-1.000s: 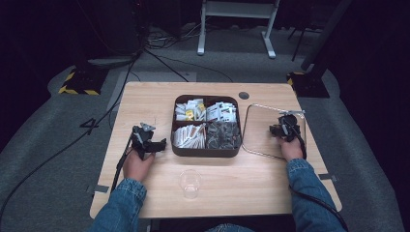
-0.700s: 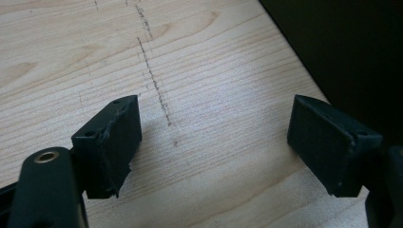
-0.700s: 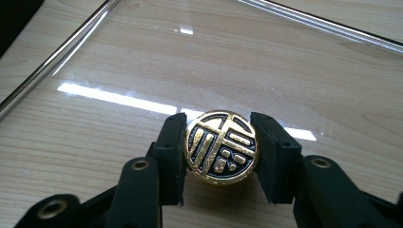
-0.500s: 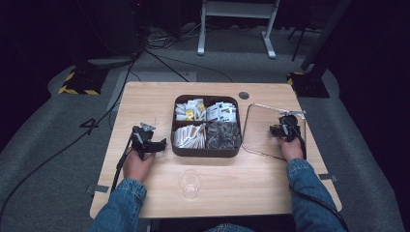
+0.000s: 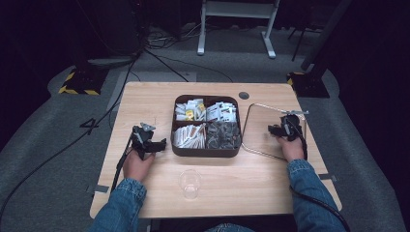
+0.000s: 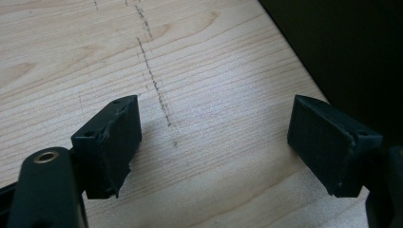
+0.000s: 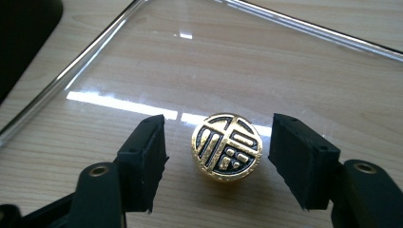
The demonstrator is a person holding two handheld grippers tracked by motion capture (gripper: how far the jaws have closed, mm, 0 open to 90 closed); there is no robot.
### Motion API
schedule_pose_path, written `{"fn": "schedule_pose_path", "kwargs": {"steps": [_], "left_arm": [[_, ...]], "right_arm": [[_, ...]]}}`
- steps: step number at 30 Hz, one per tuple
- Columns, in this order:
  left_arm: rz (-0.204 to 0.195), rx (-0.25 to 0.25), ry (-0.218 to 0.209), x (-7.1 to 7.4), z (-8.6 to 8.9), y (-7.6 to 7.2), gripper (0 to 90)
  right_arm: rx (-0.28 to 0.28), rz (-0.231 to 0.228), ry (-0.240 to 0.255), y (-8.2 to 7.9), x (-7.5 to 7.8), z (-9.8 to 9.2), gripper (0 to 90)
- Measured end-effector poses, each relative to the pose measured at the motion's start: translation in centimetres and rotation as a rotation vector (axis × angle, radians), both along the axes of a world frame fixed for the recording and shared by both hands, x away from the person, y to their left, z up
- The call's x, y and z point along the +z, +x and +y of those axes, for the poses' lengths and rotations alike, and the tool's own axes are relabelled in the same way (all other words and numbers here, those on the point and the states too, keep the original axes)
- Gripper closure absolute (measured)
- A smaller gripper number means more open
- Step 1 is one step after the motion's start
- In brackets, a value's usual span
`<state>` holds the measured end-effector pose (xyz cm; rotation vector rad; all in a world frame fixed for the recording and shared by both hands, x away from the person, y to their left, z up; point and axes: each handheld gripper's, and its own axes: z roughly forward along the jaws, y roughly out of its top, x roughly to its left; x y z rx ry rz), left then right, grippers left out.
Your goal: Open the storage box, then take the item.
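A clear glass lid (image 5: pixel 261 126) with a metal rim lies flat on the table, right of the box. Its round gold and black knob (image 7: pixel 227 147) stands between the pads of my right gripper (image 7: pixel 218 124), which is open. The jaws have just been opening, and there is a gap on each side of the knob. In the high view my right gripper (image 5: pixel 276 129) rests over the lid and points left. My left gripper (image 5: pixel 157 143) rests on the table left of the box. It is open (image 6: pixel 214 118), with bare wood between its pads.
A dark square box (image 5: pixel 205 152) with four compartments of packets sits mid-table. A clear plastic cup (image 5: pixel 190 183) stands near the front edge. In the left gripper view the dark box wall (image 6: pixel 351 42) lies close on the right. Cables trail off the table's left.
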<state>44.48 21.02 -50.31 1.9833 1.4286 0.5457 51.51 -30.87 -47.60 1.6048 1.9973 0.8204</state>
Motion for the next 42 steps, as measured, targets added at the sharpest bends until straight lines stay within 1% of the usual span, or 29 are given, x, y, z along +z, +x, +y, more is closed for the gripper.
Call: {"fn": "schedule_pose_path", "kwargs": {"steps": [3,5,8,10,11,12,14,19,20,22,24,27,29,34,35,36,37,38,39,41,42], "left_arm": [[0.0,0.0,0.0,0.0,0.0,0.0,19.1],[0.0,-0.001,0.0,0.0,0.0,0.0,19.1],[0.0,0.0,0.0,0.0,0.0,0.0,19.1],[0.0,0.0,0.0,0.0,0.0,0.0,19.1],[0.0,0.0,0.0,0.0,0.0,0.0,19.1],[-0.001,0.0,0.0,0.0,0.0,0.0,19.1],[-0.001,0.0,-0.001,0.0,0.0,0.0,19.1],[-0.001,0.001,0.0,0.0,0.0,0.0,19.0],[-0.001,0.001,0.0,0.0,0.0,0.0,19.1],[-0.001,0.001,0.0,0.0,0.0,0.0,19.1],[-0.001,0.001,0.001,0.0,0.0,0.0,19.0],[0.001,0.001,0.0,0.0,0.0,0.0,19.1],[0.001,0.001,0.0,0.0,0.0,0.0,19.0],[-0.001,-0.001,0.002,0.0,0.0,-0.2,19.1],[0.0,0.001,-0.001,0.0,0.0,-0.3,19.1],[0.003,-0.001,0.001,0.0,0.0,-0.4,19.0],[0.003,0.0,0.001,0.0,0.0,-0.4,19.0],[0.002,0.004,0.0,0.0,0.0,-0.5,19.0],[0.001,0.004,0.001,0.0,0.0,-0.5,19.0],[0.002,0.006,0.0,0.0,0.1,-0.7,18.9],[0.002,0.008,0.001,0.0,0.1,-0.7,18.9]], "right_arm": [[-0.011,-0.023,0.029,-0.3,1.0,0.0,37.0],[-0.01,-0.031,0.033,-0.3,1.1,0.1,37.1],[-0.014,-0.055,0.044,-0.6,2.0,0.6,37.6],[-0.016,-0.06,0.047,-0.7,2.2,0.7,37.8],[-0.02,-0.065,0.055,-0.8,2.5,0.8,37.8],[-0.023,-0.07,0.073,-0.9,3.0,0.9,38.6],[-0.026,-0.075,0.078,-1.0,3.2,0.9,38.9],[-0.026,-0.104,0.121,-1.6,4.5,1.5,41.9],[-0.016,-0.118,0.135,-1.9,5.0,1.9,42.0],[-0.009,-0.123,0.138,-2.0,5.3,2.1,42.0],[0.017,-0.143,0.15,-2.3,6.0,3.0,42.0],[0.031,-0.152,0.153,-2.4,6.4,3.5,42.0],[0.058,-0.166,0.149,-2.6,6.7,4.2,43.8],[0.106,-0.169,0.153,-2.9,7.5,6.0,49.6],[0.106,-0.169,0.153,-2.9,7.5,6.0,49.6],[0.122,-0.166,0.162,-3.0,7.8,6.7,50.9],[0.122,-0.166,0.162,-3.0,7.8,6.7,50.9],[0.143,-0.158,0.169,-3.0,8.0,7.3,51.3],[0.143,-0.158,0.169,-3.0,8.0,7.3,51.3],[0.175,-0.158,0.166,-3.1,8.2,8.2,51.2],[0.201,-0.155,0.161,-3.1,8.3,9.1,49.9]]}}
